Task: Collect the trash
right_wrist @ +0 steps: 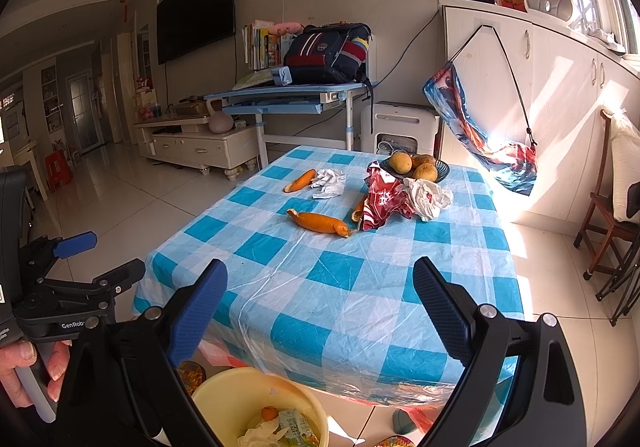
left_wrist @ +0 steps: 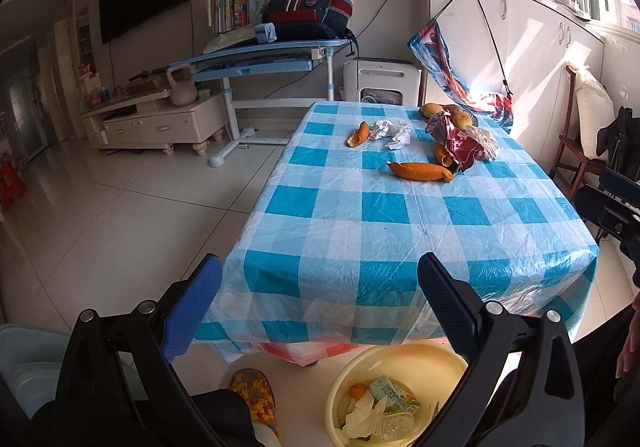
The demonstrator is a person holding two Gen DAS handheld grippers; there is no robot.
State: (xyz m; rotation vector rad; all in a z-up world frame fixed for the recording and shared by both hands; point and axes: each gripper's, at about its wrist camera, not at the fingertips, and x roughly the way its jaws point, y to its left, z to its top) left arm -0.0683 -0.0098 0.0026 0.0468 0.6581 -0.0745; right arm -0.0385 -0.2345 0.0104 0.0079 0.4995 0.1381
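A table with a blue checked cloth carries trash at its far end: a long orange peel, a smaller peel, crumpled white paper, a red wrapper and a white plastic bag. A yellow bin with trash in it stands on the floor at the near edge. My left gripper and my right gripper are both open and empty, held above the bin before the table.
A dark bowl of fruit sits at the table's far end. A blue desk with a backpack, a TV cabinet, a white appliance and a wooden chair stand around. The left gripper shows in the right wrist view.
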